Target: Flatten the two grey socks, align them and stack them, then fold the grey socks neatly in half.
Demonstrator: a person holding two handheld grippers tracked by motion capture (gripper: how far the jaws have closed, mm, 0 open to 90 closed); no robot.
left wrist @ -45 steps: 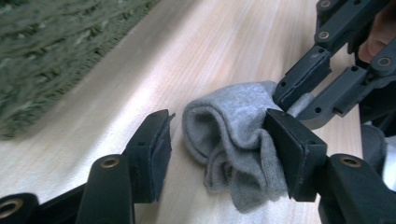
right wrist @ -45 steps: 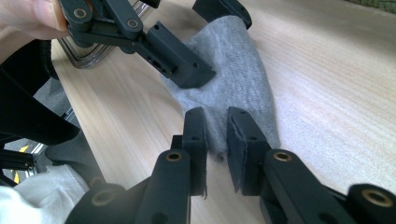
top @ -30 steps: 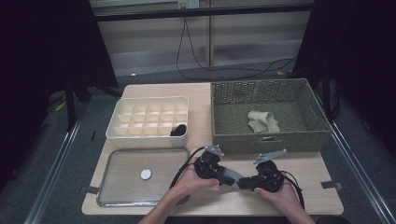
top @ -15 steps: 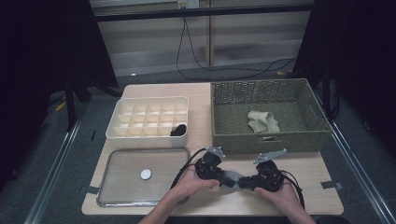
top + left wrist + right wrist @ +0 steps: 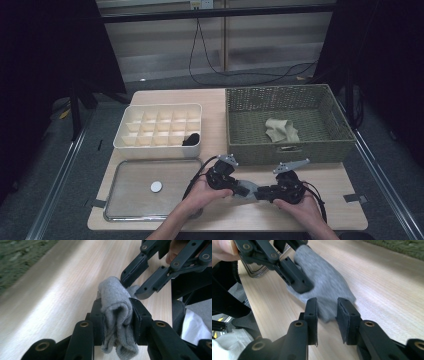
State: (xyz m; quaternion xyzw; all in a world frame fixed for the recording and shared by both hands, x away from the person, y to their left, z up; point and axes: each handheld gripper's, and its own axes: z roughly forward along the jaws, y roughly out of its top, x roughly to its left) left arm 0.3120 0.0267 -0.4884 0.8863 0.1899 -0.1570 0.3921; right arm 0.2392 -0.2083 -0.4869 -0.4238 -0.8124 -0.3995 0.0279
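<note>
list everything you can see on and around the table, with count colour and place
grey sock: 1, grey, on the table near its front edge, between the two tongs
beige cloth: 1, beige, inside the basket
dark item: 1, black, in a front right compartment of the divided box; too small to identify
divided box: 1, cream, rear left of the table
wicker basket: 1, olive green, rear right of the table
clear lid: 1, see-through with a white round knob, front left of the table
table: 1, light wood
left tongs: 1, black, shut on the grey sock
right tongs: 1, black, jaws open around the sock's end
hands: 2, at the front edge, holding the tongs
</note>
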